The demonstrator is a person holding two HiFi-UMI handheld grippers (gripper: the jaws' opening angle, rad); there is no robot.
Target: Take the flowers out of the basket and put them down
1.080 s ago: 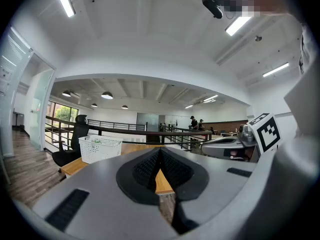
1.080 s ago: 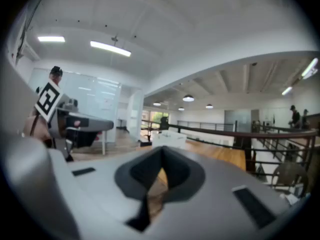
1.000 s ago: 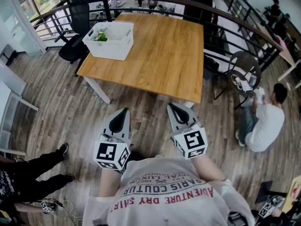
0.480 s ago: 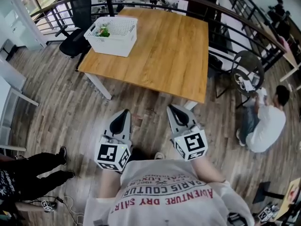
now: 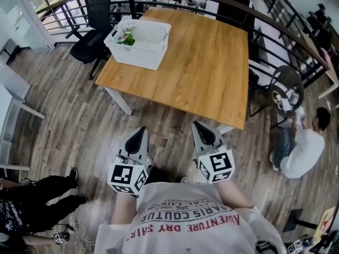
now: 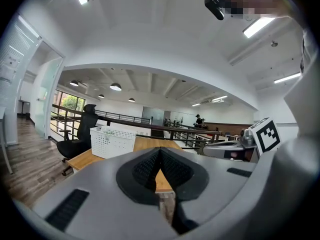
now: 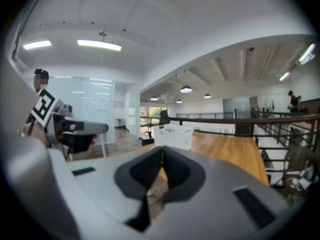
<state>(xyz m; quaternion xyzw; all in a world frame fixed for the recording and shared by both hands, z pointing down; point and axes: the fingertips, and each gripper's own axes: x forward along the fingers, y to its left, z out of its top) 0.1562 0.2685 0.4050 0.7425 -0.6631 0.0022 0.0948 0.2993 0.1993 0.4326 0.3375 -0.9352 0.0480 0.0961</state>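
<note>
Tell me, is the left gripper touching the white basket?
Apart. The head view shows the left gripper over the floor, short of the table; the basket sits at its far corner.

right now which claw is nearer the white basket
Left. The left claw hangs over the floor short of the table, roughly in line with the basket; the right claw sits alongside, farther right.

the basket (image 5: 142, 44) is white, dotted all over with small holes. the flowers (image 5: 126, 37) in it show green with pale flecks. the table (image 5: 204, 62) is warm honey-brown wood with fine grain. the floor (image 5: 63, 126) is grey-brown planks. the left gripper (image 5: 140, 129) and right gripper (image 5: 199, 125) are pale grey with black ribbed pads. the left cube (image 5: 127, 178) and right cube (image 5: 218, 165) are white with black square markers. the shirt (image 5: 185, 221) is grey with red lettering.
</note>
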